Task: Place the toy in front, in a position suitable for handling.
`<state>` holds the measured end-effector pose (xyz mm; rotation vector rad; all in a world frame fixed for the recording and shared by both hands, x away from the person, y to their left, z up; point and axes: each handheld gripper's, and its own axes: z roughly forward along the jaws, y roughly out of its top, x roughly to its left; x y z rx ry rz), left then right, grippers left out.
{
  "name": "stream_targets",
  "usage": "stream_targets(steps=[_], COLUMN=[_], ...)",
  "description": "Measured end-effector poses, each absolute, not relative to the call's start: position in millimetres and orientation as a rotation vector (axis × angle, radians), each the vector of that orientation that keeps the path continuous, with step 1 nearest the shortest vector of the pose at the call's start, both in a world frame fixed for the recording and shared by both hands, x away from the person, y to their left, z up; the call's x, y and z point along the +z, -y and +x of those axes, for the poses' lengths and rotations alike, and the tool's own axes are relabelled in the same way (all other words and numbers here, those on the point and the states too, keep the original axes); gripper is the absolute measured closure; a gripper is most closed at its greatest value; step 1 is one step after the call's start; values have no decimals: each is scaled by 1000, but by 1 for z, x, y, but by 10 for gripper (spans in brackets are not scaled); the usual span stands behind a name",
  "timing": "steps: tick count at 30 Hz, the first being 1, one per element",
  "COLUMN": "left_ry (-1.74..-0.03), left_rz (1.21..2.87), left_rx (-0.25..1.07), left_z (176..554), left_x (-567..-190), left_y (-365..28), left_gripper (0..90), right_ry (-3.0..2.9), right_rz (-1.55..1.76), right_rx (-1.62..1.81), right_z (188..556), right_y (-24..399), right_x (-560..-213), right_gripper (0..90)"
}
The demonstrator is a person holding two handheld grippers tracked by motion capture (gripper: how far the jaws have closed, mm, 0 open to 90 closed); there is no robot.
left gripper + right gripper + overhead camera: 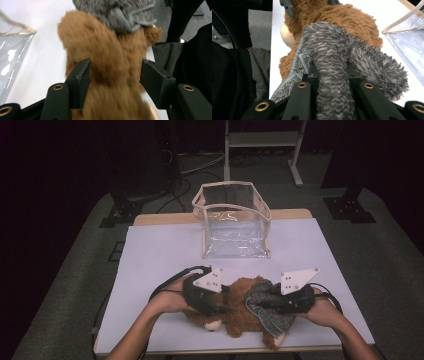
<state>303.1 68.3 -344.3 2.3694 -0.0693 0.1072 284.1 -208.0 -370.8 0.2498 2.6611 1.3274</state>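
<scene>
Clear bag (234, 220) beyond teddy (235, 312); left fingers (81, 82) released astride it, right fingers (302, 93) clenching grey cloth (332, 62).

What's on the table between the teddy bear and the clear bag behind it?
Nothing: in the high view only bare white table separates the brown teddy bear from the clear plastic bag.
</scene>
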Motion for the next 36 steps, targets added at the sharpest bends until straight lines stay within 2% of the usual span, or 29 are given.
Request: stream_targets(steps=[10,15,22,36], left_ry=[13,-6,61,5], left_rz=[2418,2410,2447,2391], left_rx=[158,121,120,132], left_z=[315,321,318,312], left_x=[-340,-344,-347,-350], left_y=[-52,-44,-38,-61], left_gripper=[387,388,590,622], right_ry=[-2652,-2654,-2681,-2651], right_rz=[215,212,163,242], right_rx=[1335,1327,1269,1295], right_z=[276,276,276,291], right_y=[209,208,211,232], right_x=[-375,-374,-366,-351], right_gripper=[726,726,725,723])
